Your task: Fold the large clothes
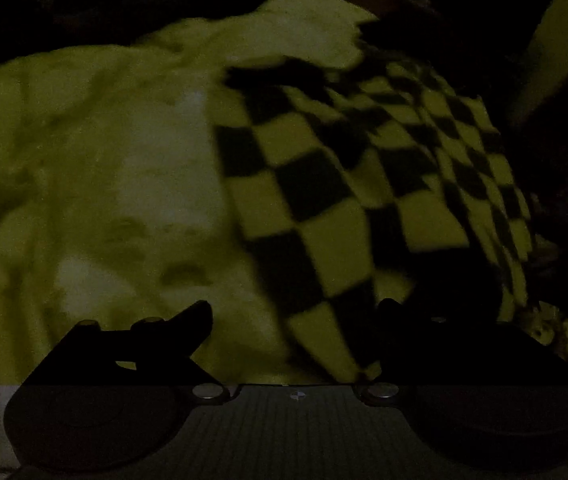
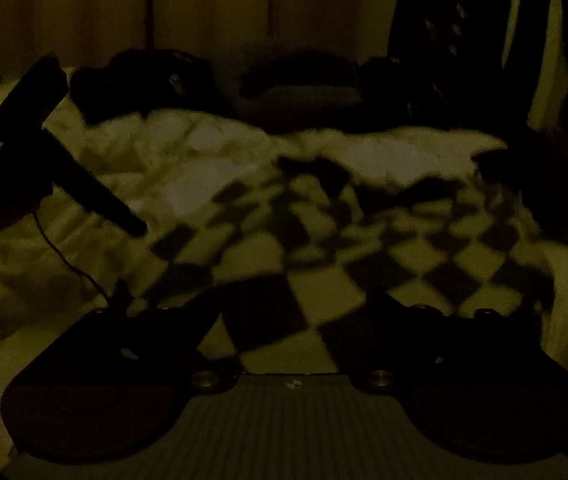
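A large black-and-pale checkered garment [image 1: 344, 168] lies spread and rumpled on a pale bed cover [image 1: 103, 160]. In the dim left wrist view my left gripper [image 1: 296, 311] hovers over its left edge with the jaws wide apart. One corner of the cloth runs down between the fingers, and no pad presses on it. In the right wrist view the same garment [image 2: 364, 248] fills the middle. My right gripper [image 2: 298, 307] stands open above its near edge, with checkered cloth below the gap. The left gripper [image 2: 131, 226] reaches in from the left, pointing down at the garment's left edge.
Dark clothes [image 2: 284, 84] are piled along the far side of the bed cover [image 2: 203, 152]. More dark garments [image 2: 464, 20] hang at the back right. A thin cable [image 2: 63, 256] trails from the left gripper over the cover. The room is very dim.
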`<state>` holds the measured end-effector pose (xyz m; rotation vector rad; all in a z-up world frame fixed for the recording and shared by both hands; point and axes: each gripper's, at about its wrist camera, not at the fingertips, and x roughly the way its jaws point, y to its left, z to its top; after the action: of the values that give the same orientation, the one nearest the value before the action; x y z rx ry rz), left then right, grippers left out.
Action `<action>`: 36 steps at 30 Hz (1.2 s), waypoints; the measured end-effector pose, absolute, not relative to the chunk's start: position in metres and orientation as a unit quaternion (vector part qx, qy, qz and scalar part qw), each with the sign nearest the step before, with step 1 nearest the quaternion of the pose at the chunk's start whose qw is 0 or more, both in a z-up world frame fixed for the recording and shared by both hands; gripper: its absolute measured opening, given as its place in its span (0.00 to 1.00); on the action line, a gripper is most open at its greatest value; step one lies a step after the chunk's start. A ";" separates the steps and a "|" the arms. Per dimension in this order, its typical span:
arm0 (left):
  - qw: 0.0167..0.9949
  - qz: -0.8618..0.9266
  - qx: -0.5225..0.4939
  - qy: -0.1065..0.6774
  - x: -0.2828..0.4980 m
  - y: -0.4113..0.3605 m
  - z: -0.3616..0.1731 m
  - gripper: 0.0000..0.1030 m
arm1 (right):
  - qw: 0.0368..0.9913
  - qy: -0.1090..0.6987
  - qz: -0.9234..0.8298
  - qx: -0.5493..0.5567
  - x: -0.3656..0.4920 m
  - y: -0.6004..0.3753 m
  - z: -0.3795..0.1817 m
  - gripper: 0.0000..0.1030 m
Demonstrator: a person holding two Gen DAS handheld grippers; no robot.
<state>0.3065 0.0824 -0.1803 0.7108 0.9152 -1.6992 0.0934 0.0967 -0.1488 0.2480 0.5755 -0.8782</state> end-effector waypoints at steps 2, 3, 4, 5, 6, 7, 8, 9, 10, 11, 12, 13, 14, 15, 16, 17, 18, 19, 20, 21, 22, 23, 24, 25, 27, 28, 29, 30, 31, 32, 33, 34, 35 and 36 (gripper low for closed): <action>0.499 -0.718 0.285 0.393 0.301 0.082 -0.188 1.00 | 0.862 0.261 -0.409 0.149 0.085 0.096 -0.153 0.80; 0.483 -0.718 0.296 0.404 0.297 0.079 -0.194 1.00 | 0.862 0.261 -0.406 0.155 0.081 0.096 -0.154 0.80; 0.477 -0.713 0.314 0.407 0.291 0.077 -0.203 1.00 | 0.861 0.265 -0.408 0.150 0.078 0.098 -0.156 0.80; 0.478 -0.705 0.335 0.403 0.283 0.075 -0.210 1.00 | 0.860 0.267 -0.412 0.140 0.078 0.101 -0.156 0.80; 0.480 -0.698 0.352 0.398 0.278 0.078 -0.218 1.00 | 0.860 0.270 -0.412 0.132 0.080 0.104 -0.157 0.80; 0.481 -0.696 0.359 0.394 0.274 0.076 -0.223 1.00 | 0.863 0.277 -0.404 0.125 0.083 0.104 -0.159 0.80; 0.483 -0.697 0.358 0.390 0.271 0.075 -0.224 1.00 | 0.866 0.286 -0.393 0.120 0.090 0.104 -0.166 0.80; 0.487 -0.700 0.352 0.386 0.269 0.075 -0.225 1.00 | 0.867 0.297 -0.385 0.110 0.097 0.102 -0.168 0.79; 0.492 -0.700 0.346 0.385 0.269 0.076 -0.224 1.00 | 0.866 0.314 -0.380 0.088 0.108 0.105 -0.173 0.79; 0.498 -0.701 0.338 0.383 0.270 0.077 -0.223 0.95 | 0.863 0.331 -0.376 0.069 0.117 0.105 -0.180 0.77; 0.502 -0.703 0.329 0.382 0.271 0.076 -0.224 0.91 | 0.859 0.349 -0.371 0.051 0.127 0.107 -0.186 0.70; 0.504 -0.707 0.318 0.382 0.274 0.076 -0.225 0.87 | 0.855 0.365 -0.367 0.031 0.137 0.108 -0.194 0.62; 0.507 -0.710 0.304 0.383 0.277 0.076 -0.224 0.73 | 0.852 0.373 -0.368 0.017 0.143 0.110 -0.198 0.45; 0.512 -0.713 0.285 0.385 0.280 0.075 -0.219 0.69 | 0.848 0.378 -0.371 0.006 0.146 0.111 -0.200 0.36; 0.518 -0.716 0.258 0.391 0.286 0.076 -0.215 0.69 | 0.851 0.372 -0.371 0.010 0.145 0.110 -0.197 0.32; 0.524 -0.717 0.236 0.395 0.289 0.072 -0.207 0.68 | 0.858 0.353 -0.372 0.026 0.140 0.108 -0.189 0.21; 0.536 -0.716 0.208 0.396 0.299 0.072 -0.202 0.67 | 0.864 0.330 -0.376 0.051 0.131 0.104 -0.179 0.09; 0.548 -0.716 0.185 0.391 0.308 0.071 -0.197 0.66 | 0.868 0.302 -0.385 0.085 0.119 0.097 -0.166 0.09; 0.561 -0.716 0.167 0.379 0.317 0.070 -0.189 0.66 | 0.867 0.278 -0.398 0.113 0.109 0.091 -0.154 0.09; 0.577 -0.714 0.160 0.362 0.325 0.064 -0.183 0.65 | 0.865 0.252 -0.413 0.137 0.098 0.085 -0.142 0.08; 0.599 -0.706 0.156 0.344 0.332 0.058 -0.178 0.65 | 0.861 0.230 -0.428 0.154 0.085 0.079 -0.129 0.08; 0.624 -0.696 0.153 0.321 0.342 0.052 -0.168 0.65 | 0.857 0.218 -0.439 0.161 0.077 0.072 -0.119 0.08; 0.642 -0.688 0.146 0.305 0.352 0.047 -0.159 0.65 | 0.852 0.205 -0.453 0.167 0.066 0.066 -0.107 0.08; 0.659 -0.680 0.132 0.293 0.365 0.044 -0.149 0.64 | 0.847 0.185 -0.467 0.171 0.053 0.059 -0.093 0.08; 0.688 -0.663 0.112 0.272 0.390 0.033 -0.129 0.64 | 0.836 0.166 -0.500 0.151 0.030 0.047 -0.069 0.08; 0.711 -0.644 0.102 0.264 0.404 0.028 -0.120 0.64 | 0.826 0.166 -0.521 0.137 0.018 0.038 -0.057 0.08; 0.725 -0.631 0.101 0.259 0.414 0.023 -0.114 0.64 | 0.816 0.162 -0.539 0.133 0.006 0.029 -0.048 0.08; 0.733 -0.623 0.100 0.256 0.425 0.017 -0.107 0.65 | 0.805 0.152 -0.558 0.135 -0.009 0.017 -0.039 0.08; 0.741 -0.614 0.096 0.253 0.434 0.010 -0.103 0.64 | 0.790 0.138 -0.581 0.140 -0.029 0.002 -0.028 0.08; 0.750 -0.604 0.097 0.252 0.440 0.004 -0.103 0.63 | 0.776 0.130 -0.600 0.145 -0.043 -0.011 -0.022 0.08; 0.756 -0.593 0.109 0.254 0.445 -0.006 -0.103 0.63 | 0.758 0.126 -0.623 0.147 -0.058 -0.027 -0.016 0.08; 0.762 -0.582 0.116 0.260 0.449 -0.015 -0.105 0.64 | 0.738 0.126 -0.647 0.140 -0.072 -0.043 -0.011 0.08; 0.770 -0.569 0.112 0.268 0.453 -0.020 -0.108 0.66 | 0.718 0.132 -0.671 0.128 -0.084 -0.059 -0.009 0.08; 0.773 -0.560 0.110 0.277 0.454 -0.027 -0.111 0.68 | 0.696 0.144 -0.694 0.111 -0.094 -0.075 -0.009 0.08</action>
<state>0.4542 -0.0268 -0.1105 0.2393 0.5993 -1.2139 -0.0943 -0.0752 -0.0095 0.2481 0.3223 -1.5486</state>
